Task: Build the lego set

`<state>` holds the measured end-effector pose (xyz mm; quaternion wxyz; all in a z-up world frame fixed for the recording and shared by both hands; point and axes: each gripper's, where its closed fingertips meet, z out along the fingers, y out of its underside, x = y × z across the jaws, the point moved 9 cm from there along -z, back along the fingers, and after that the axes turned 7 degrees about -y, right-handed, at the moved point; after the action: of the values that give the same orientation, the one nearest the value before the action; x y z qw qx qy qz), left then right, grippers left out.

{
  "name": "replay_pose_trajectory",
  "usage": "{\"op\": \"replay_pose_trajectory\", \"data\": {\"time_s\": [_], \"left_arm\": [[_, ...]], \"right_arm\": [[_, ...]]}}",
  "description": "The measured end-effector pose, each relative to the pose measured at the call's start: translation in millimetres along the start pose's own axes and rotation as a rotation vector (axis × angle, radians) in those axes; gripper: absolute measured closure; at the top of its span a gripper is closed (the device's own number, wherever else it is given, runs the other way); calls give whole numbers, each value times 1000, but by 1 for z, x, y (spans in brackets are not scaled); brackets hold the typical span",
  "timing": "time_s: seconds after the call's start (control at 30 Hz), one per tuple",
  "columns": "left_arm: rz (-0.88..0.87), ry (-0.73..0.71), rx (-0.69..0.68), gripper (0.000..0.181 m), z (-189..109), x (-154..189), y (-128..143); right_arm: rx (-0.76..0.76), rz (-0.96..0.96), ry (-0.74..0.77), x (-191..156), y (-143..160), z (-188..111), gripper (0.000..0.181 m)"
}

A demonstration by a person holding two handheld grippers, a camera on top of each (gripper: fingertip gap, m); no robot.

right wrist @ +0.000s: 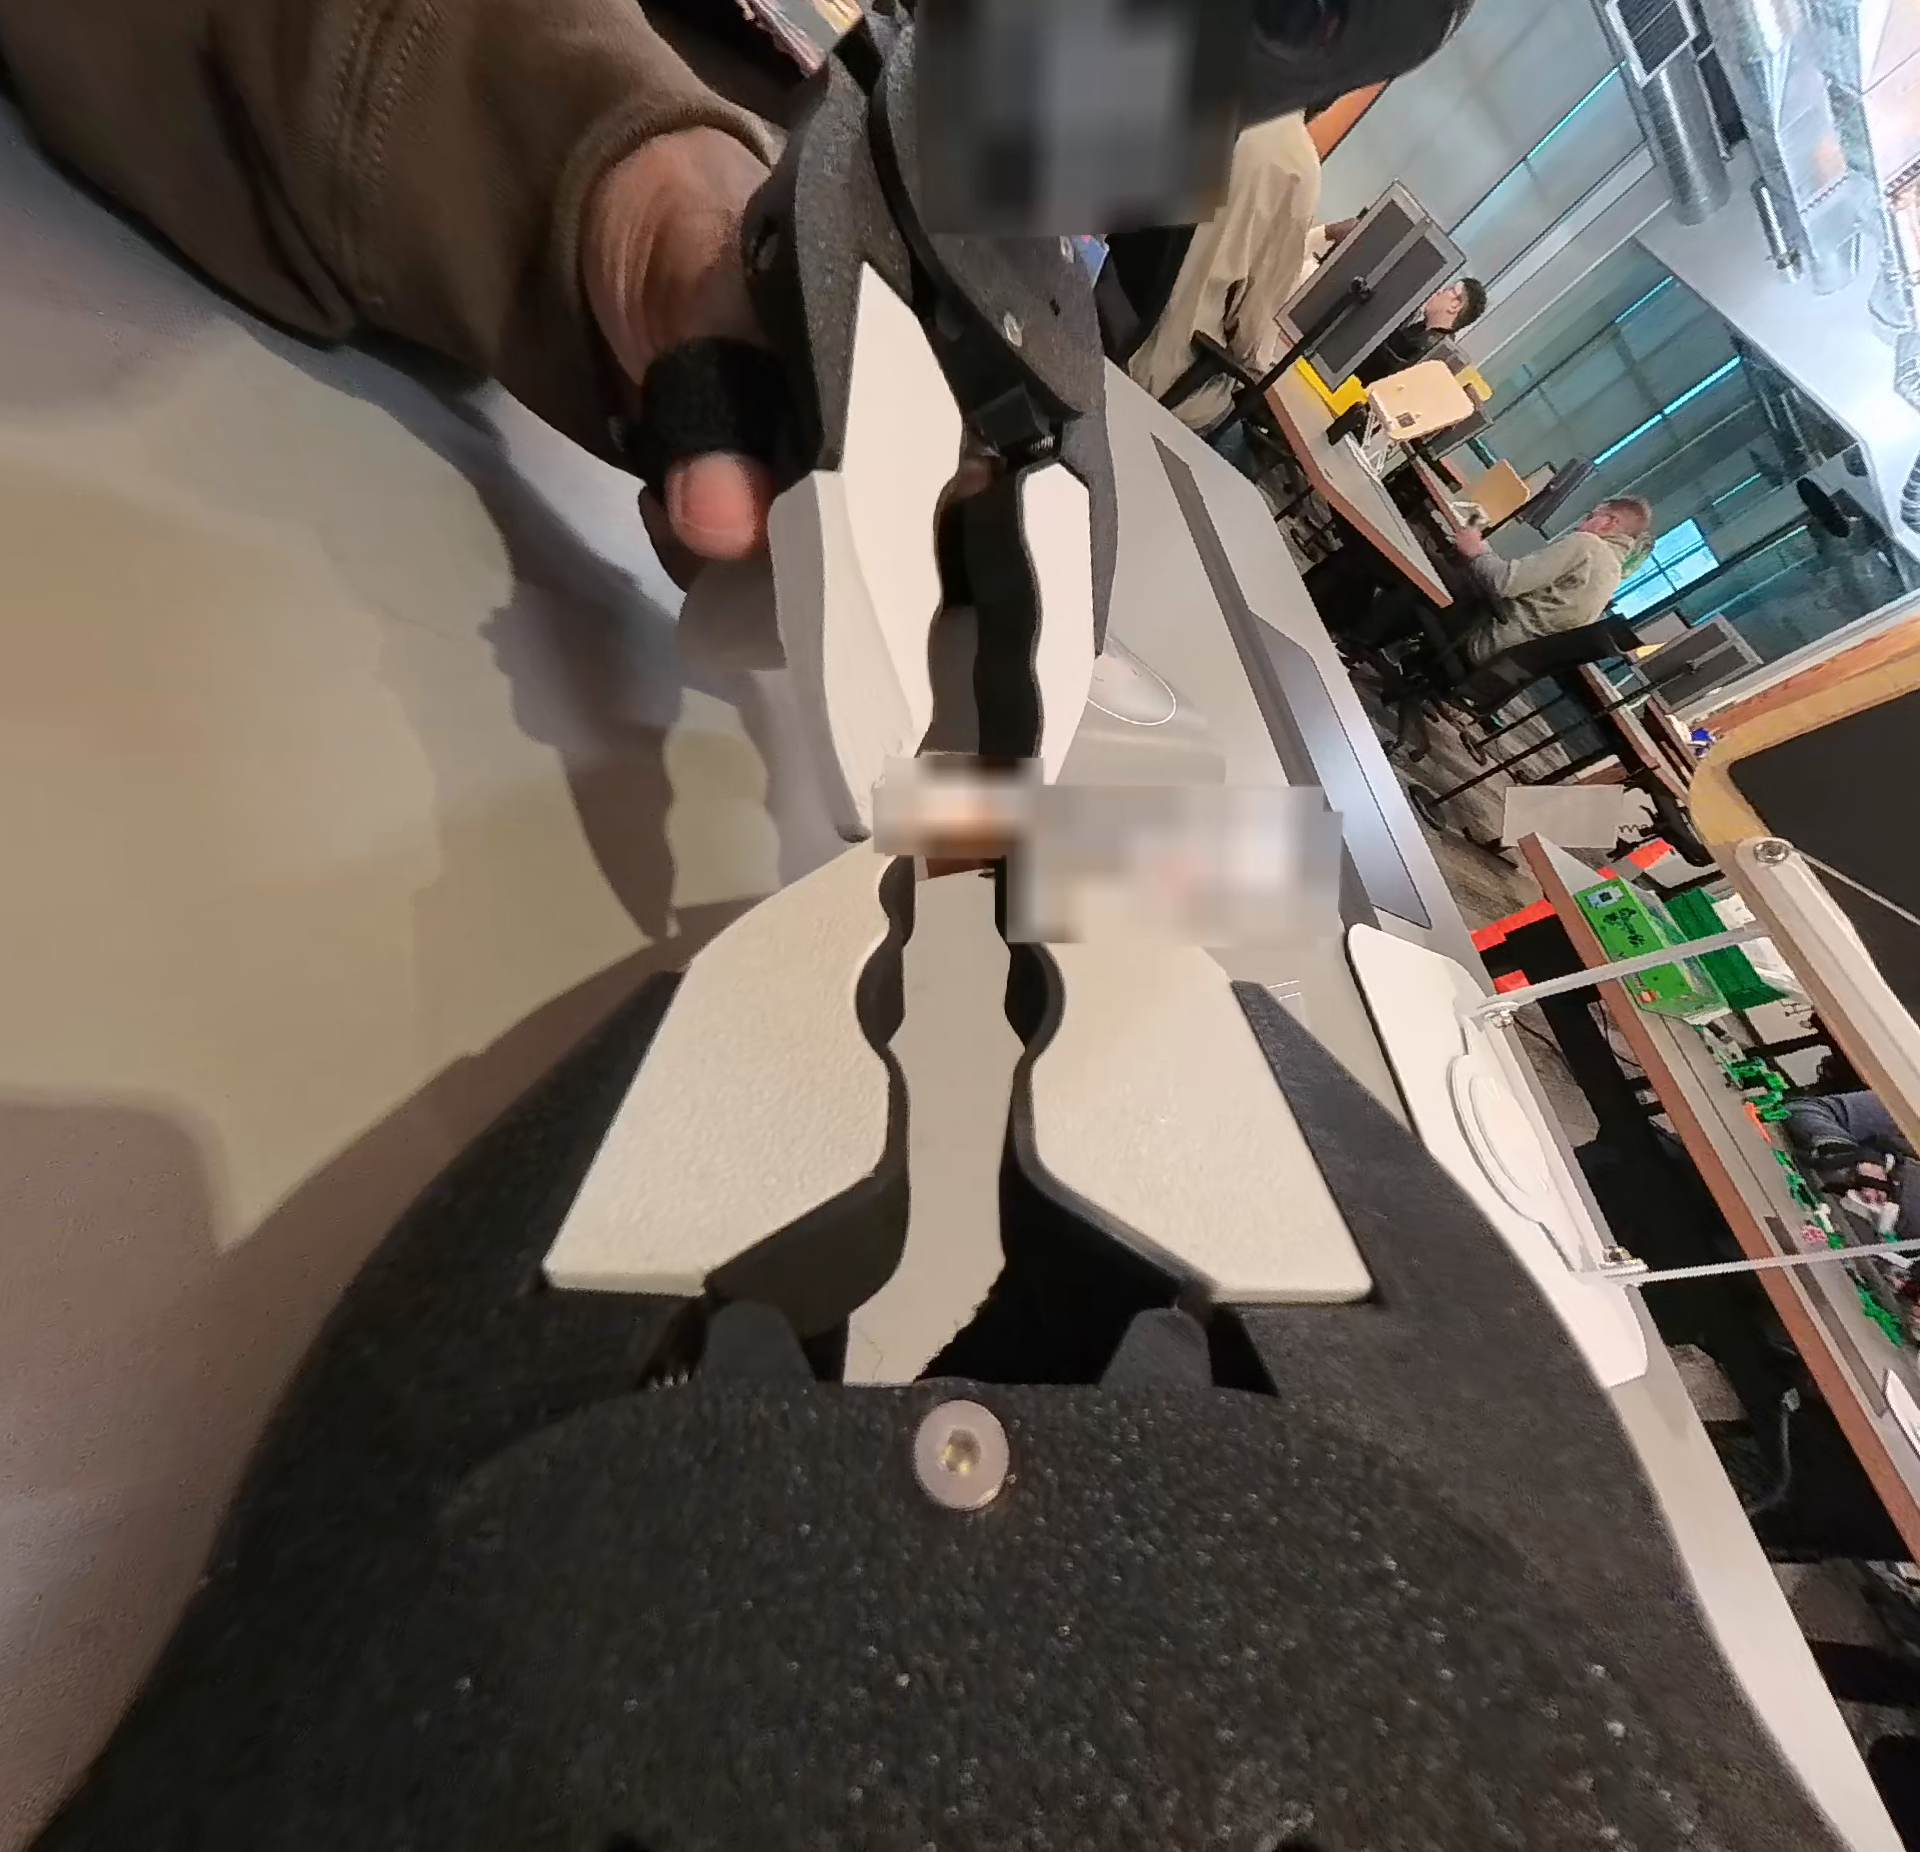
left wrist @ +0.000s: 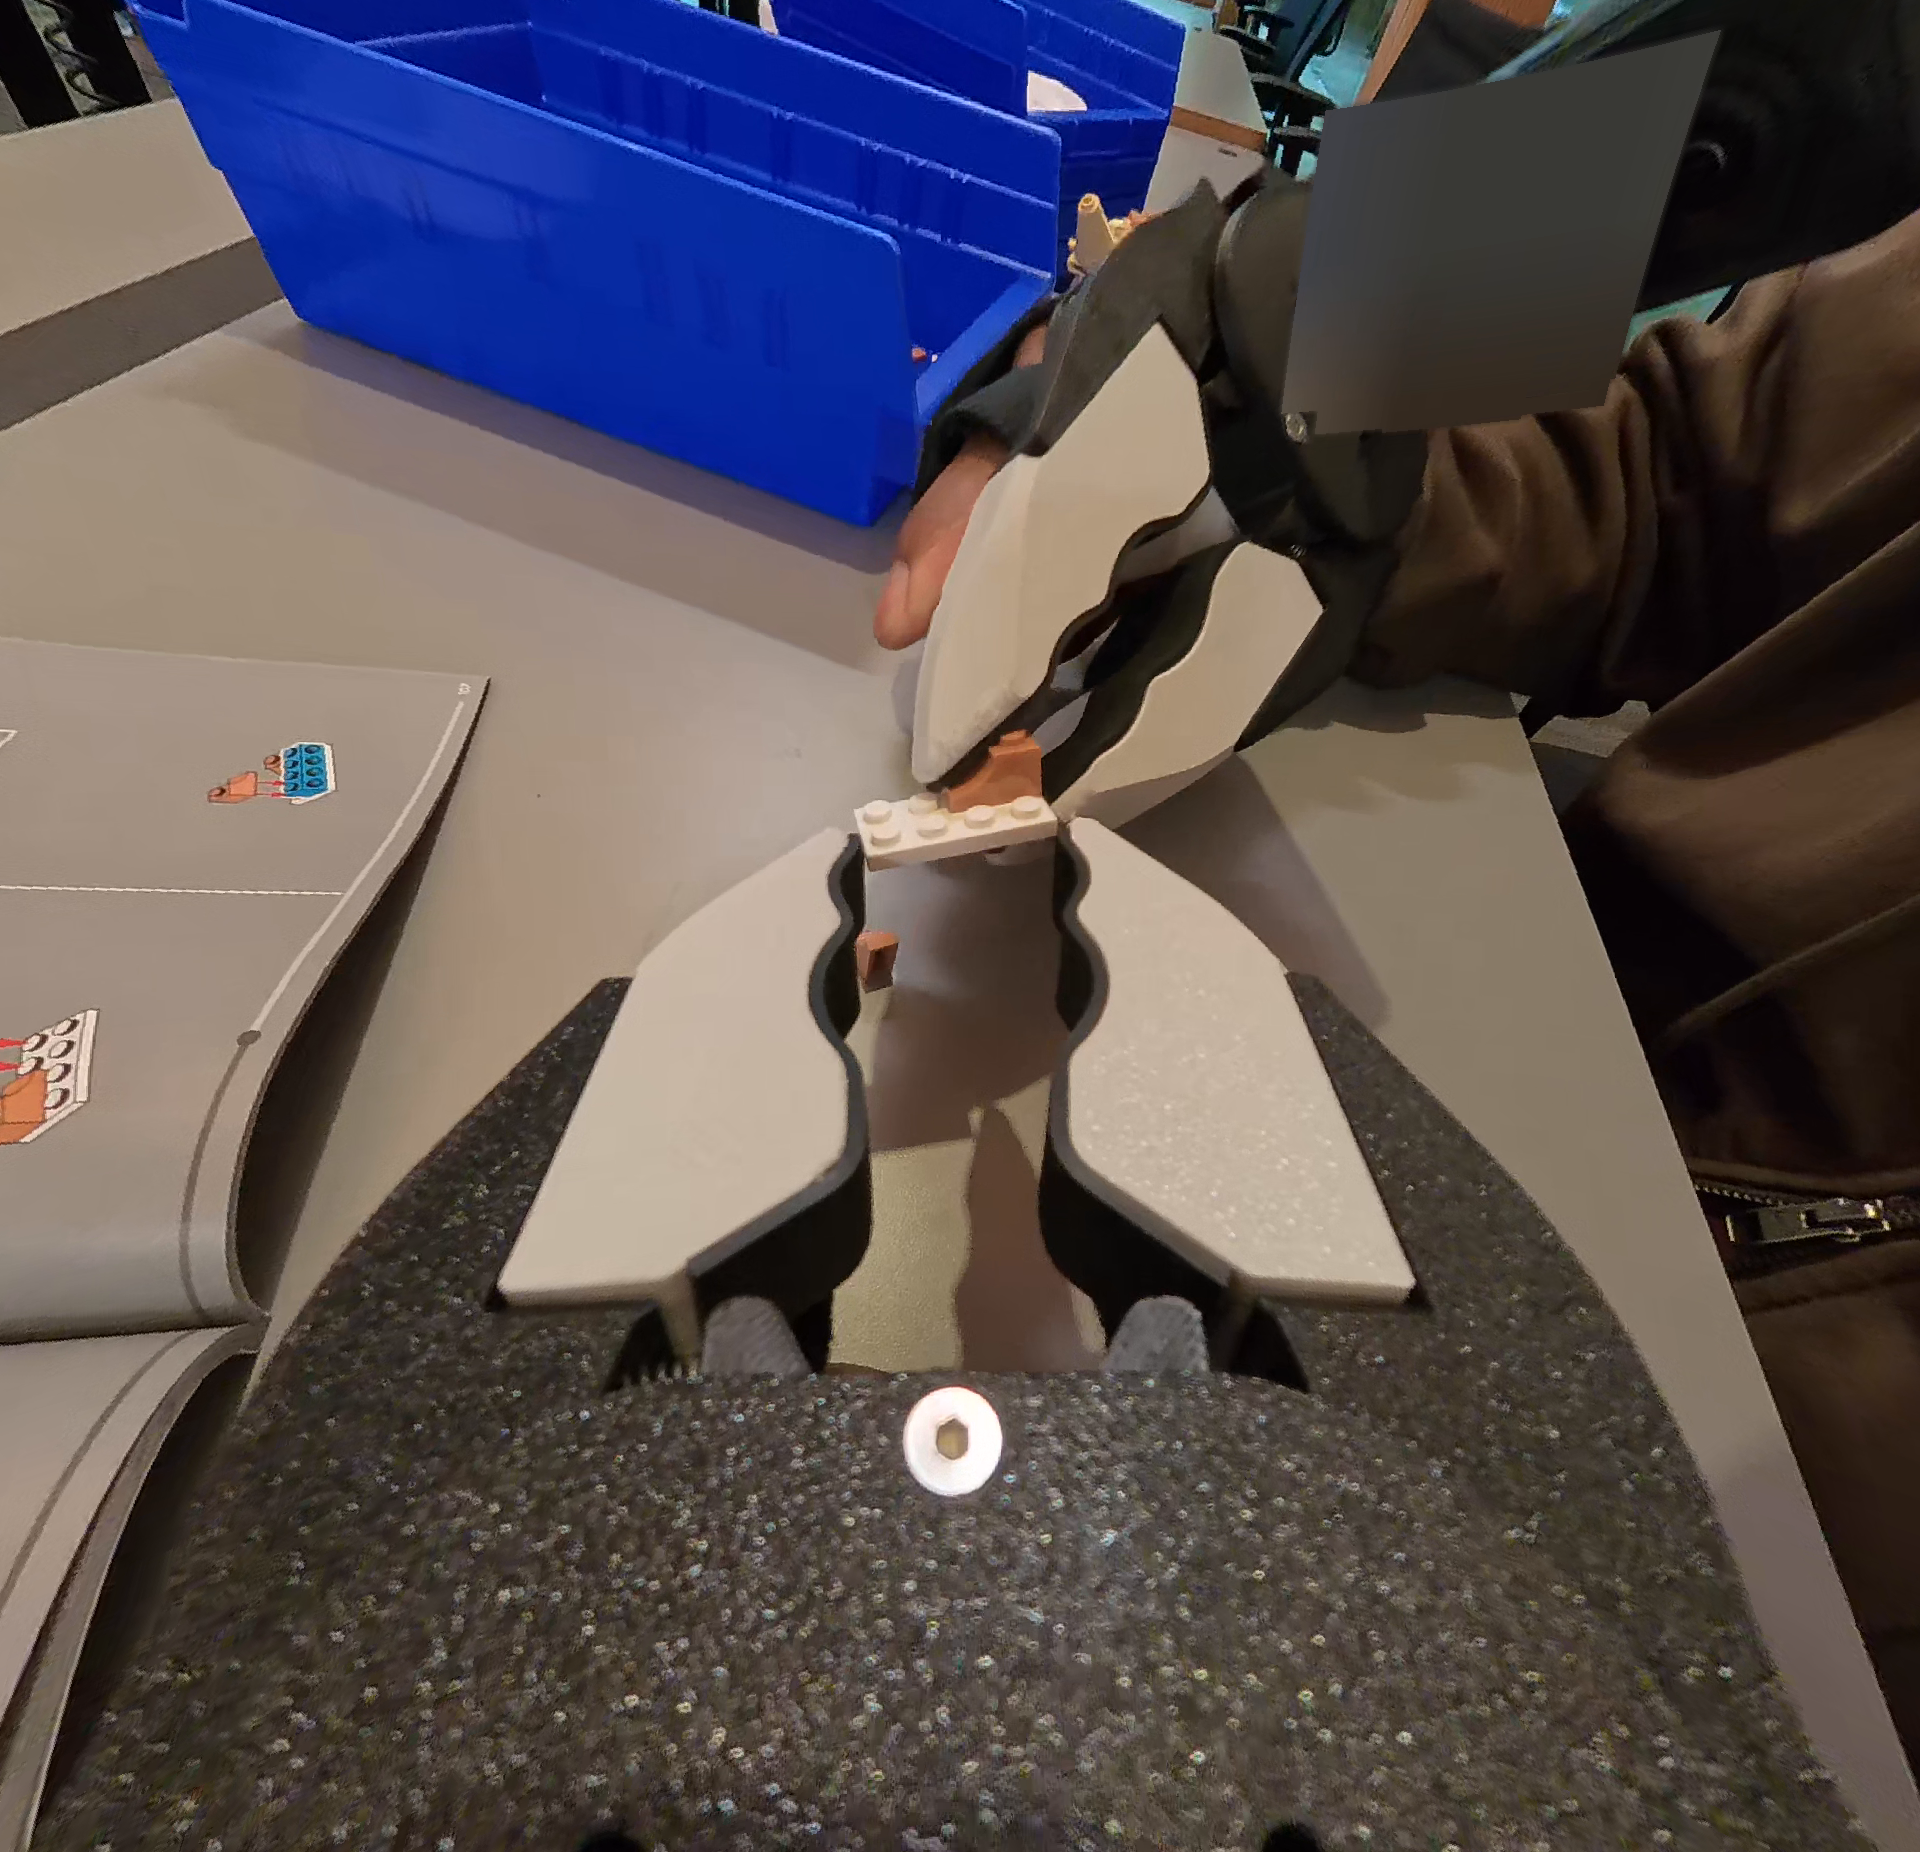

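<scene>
My left gripper (left wrist: 958, 841) is shut on the ends of a white studded plate (left wrist: 935, 831) and holds it flat above the grey table (left wrist: 623, 607). My right gripper (left wrist: 1000, 763) comes in from the upper right. It is shut on a small brown sloped brick (left wrist: 1003, 776) that rests on the plate's studs near its right end. A second small brown piece (left wrist: 878, 961) lies on the table under the plate. In the right wrist view my right gripper (right wrist: 961, 883) faces the left gripper (right wrist: 971, 763). A blurred patch hides most of the bricks there.
An open instruction booklet (left wrist: 208, 919) lies at the left. Blue bins (left wrist: 582, 244) stand behind, with a tan piece (left wrist: 1096, 233) past them. The person's brown sleeve (left wrist: 1662, 555) crosses the table's right edge. The grippers are tip to tip, or close to it.
</scene>
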<state>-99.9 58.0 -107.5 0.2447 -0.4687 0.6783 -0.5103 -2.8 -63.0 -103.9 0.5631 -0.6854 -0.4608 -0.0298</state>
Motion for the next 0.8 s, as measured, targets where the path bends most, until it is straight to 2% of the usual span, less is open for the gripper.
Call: {"op": "replay_pose_trajectory", "data": {"time_s": [0.3, 0.63, 0.8], "left_arm": [[9, -10, 41, 144, -3, -2, -2], [10, -13, 32, 143, -3, -2, -2], [15, -4, 73, 142, -7, -2, -5]], "right_arm": [[22, 0, 27, 0, -1, -1, 166], [-30, -75, 65, -2, -5, -1, 166], [-40, -85, 69, -3, -5, -2, 166]]}}
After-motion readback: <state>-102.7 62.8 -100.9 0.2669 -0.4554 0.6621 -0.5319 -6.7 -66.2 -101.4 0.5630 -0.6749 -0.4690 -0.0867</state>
